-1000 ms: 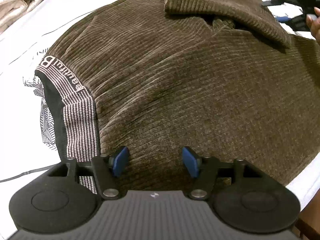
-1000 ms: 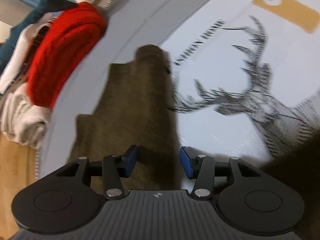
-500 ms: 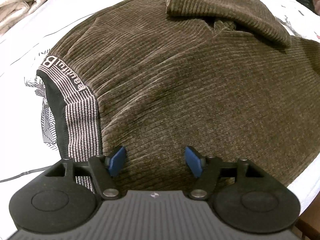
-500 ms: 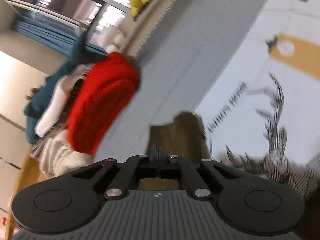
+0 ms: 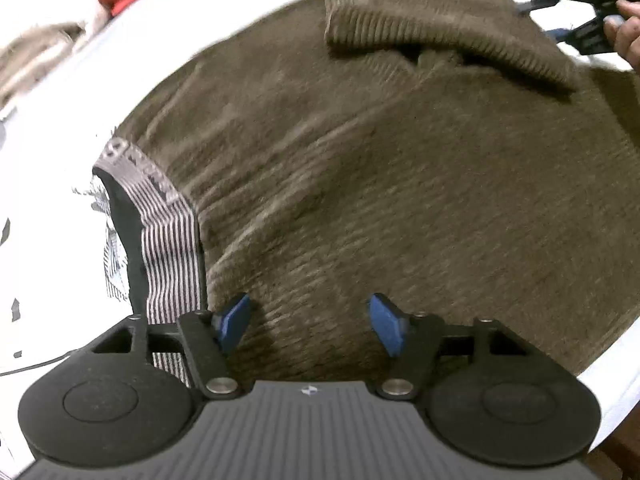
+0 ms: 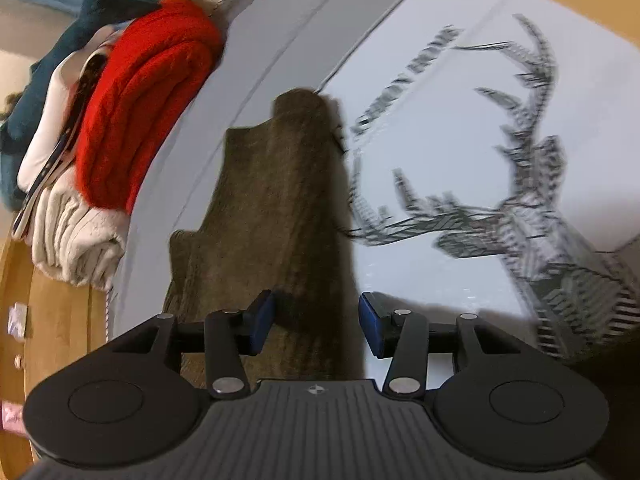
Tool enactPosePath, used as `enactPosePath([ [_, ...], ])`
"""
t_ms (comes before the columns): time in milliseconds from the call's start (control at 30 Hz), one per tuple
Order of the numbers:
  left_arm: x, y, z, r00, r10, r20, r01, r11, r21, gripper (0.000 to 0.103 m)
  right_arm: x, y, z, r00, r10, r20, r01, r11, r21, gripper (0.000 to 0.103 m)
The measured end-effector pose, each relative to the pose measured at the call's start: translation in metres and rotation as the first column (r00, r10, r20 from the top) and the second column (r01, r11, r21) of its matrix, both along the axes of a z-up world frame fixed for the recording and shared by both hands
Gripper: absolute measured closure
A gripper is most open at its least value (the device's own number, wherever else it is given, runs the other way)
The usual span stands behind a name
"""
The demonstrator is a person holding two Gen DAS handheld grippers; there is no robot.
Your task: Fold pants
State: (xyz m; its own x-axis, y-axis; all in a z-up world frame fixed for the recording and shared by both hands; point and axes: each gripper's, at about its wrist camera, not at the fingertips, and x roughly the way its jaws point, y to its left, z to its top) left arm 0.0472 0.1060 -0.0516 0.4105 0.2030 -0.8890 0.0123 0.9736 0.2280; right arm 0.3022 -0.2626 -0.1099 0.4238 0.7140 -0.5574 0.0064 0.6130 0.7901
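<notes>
Brown corduroy pants (image 5: 380,180) lie spread on a white sheet (image 5: 48,184), with the striped waistband (image 5: 164,216) at the left. One leg end (image 5: 432,20) is folded back over the far part. My left gripper (image 5: 310,322) hovers over the near edge of the pants; its jaws are closing slightly and the pads grip nothing. My right gripper (image 6: 316,324) is over the right edge of the pant leg (image 6: 272,208). Its jaws are opening, and its pads do not press on the fabric below them. It also shows at top right as right gripper (image 5: 544,20), held by a hand (image 5: 624,32).
The sheet carries a grey deer print (image 6: 520,208). At the bed's left side lies a pile of folded textiles: a red blanket (image 6: 140,100), a cream towel (image 6: 72,240) and a teal piece (image 6: 24,100). A wooden surface (image 6: 56,320) lies beyond the edge.
The right gripper was shut and tipped upward half a second ago; now it is open and lowered over the pant leg. The left gripper has hardly moved.
</notes>
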Motion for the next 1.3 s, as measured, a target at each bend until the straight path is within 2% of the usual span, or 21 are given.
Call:
enactPosePath([
  [33, -0.002, -0.005, 0.005, 0.999, 0.010, 0.037, -0.010, 1.000, -0.007, 0.032, -0.001, 0.004, 0.001, 1.000, 0.021, 0.013, -0.021, 1.000, -0.001, 0.070],
  [67, -0.005, -0.010, 0.010, 0.997, 0.024, 0.077, -0.023, 1.000, -0.017, 0.033, -0.001, 0.008, 0.003, 0.999, 0.031, 0.031, -0.031, 0.999, -0.020, 0.084],
  [167, -0.016, -0.035, 0.020, 0.980, 0.050, 0.192, -0.040, 0.998, -0.054, 0.033, -0.004, 0.005, 0.020, 0.994, -0.004, 0.106, 0.006, 1.000, -0.019, 0.089],
  [300, -0.022, -0.083, 0.023, 0.959, -0.028, 0.282, 0.038, 0.999, -0.033, 0.033, -0.009, -0.023, 0.059, 0.963, -0.117, 0.243, 0.103, 0.992, 0.073, 0.092],
  [367, -0.012, -0.106, 0.025, 0.946, -0.061, 0.318, 0.068, 0.998, -0.013, 0.033, -0.016, -0.049, 0.078, 0.929, -0.217, 0.299, 0.185, 0.974, 0.134, 0.092],
  [433, 0.007, -0.128, 0.029, 0.931, -0.072, 0.358, 0.082, 0.997, -0.014, 0.033, -0.024, -0.080, 0.093, 0.874, -0.343, 0.345, 0.299, 0.938, 0.174, 0.092],
  [500, 0.036, -0.147, 0.034, 0.921, -0.064, 0.384, 0.083, 0.996, -0.034, 0.033, -0.035, -0.111, 0.104, 0.789, -0.463, 0.403, 0.441, 0.885, 0.153, 0.092],
  [533, 0.050, -0.155, 0.035, 0.920, -0.059, 0.388, 0.084, 0.995, -0.047, 0.033, -0.036, -0.123, 0.106, 0.757, -0.503, 0.417, 0.500, 0.857, 0.126, 0.092],
  [567, 0.067, -0.164, 0.035, 0.919, -0.054, 0.391, 0.083, 0.995, -0.058, 0.033, -0.035, -0.135, 0.104, 0.743, -0.531, 0.407, 0.548, 0.832, 0.085, 0.090],
  [600, 0.084, -0.174, 0.034, 0.918, -0.049, 0.393, 0.079, 0.995, -0.060, 0.033, -0.031, -0.145, 0.099, 0.751, -0.546, 0.370, 0.579, 0.815, 0.029, 0.084],
  [667, 0.120, -0.189, 0.029, 0.923, -0.042, 0.382, 0.069, 0.996, -0.057, 0.033, -0.021, -0.161, 0.082, 0.780, -0.567, 0.266, 0.593, 0.805, -0.023, 0.081],
  [733, 0.155, -0.201, 0.021, 0.932, -0.035, 0.362, 0.057, 0.997, -0.049, 0.033, -0.015, -0.177, 0.063, 0.790, -0.594, 0.152, 0.604, 0.797, -0.022, 0.078],
  [833, 0.197, -0.207, 0.003, 0.952, -0.028, 0.306, 0.041, 0.999, -0.034, 0.033, -0.008, -0.193, 0.036, 0.789, -0.615, 0.008, 0.614, 0.789, 0.025, 0.065],
  [933, 0.224, -0.203, -0.017, 0.975, 0.007, 0.223, -0.008, 1.000, 0.003, 0.033, -0.009, -0.208, 0.019, 0.771, -0.634, -0.066, 0.637, 0.769, 0.057, 0.059],
  [1000, 0.230, -0.191, -0.027, 0.987, 0.017, 0.159, -0.015, 1.000, -0.016, 0.046, -0.011, -0.216, 0.012, 0.748, -0.655, -0.111, 0.663, 0.746, 0.069, 0.058],
  [1033, 0.229, -0.184, -0.026, 0.986, 0.023, 0.167, -0.017, 0.999, -0.035, 0.076, -0.012, -0.221, 0.009, 0.735, -0.665, -0.133, 0.676, 0.733, 0.079, 0.058],
  [1067, 0.228, -0.177, -0.025, 0.987, 0.035, 0.154, -0.031, 0.999, -0.029, 0.092, -0.010, -0.225, 0.005, 0.725, -0.673, -0.146, 0.687, 0.721, 0.088, 0.058],
  [1100, 0.225, -0.170, -0.021, 0.987, 0.046, 0.157, -0.042, 0.999, -0.034, 0.093, -0.007, -0.227, 0.002, 0.718, -0.679, -0.152, 0.694, 0.714, 0.089, 0.057],
  [1200, 0.199, -0.150, -0.003, 0.967, 0.091, 0.239, -0.085, 0.996, -0.039, 0.095, 0.000, -0.234, -0.007, 0.708, -0.688, -0.161, 0.704, 0.705, 0.086, 0.057],
  [1300, 0.166, -0.127, 0.010, 0.926, 0.181, 0.331, -0.181, 0.983, -0.031, 0.095, 0.007, -0.234, -0.016, 0.709, -0.681, -0.182, 0.702, 0.706, 0.094, 0.057],
])
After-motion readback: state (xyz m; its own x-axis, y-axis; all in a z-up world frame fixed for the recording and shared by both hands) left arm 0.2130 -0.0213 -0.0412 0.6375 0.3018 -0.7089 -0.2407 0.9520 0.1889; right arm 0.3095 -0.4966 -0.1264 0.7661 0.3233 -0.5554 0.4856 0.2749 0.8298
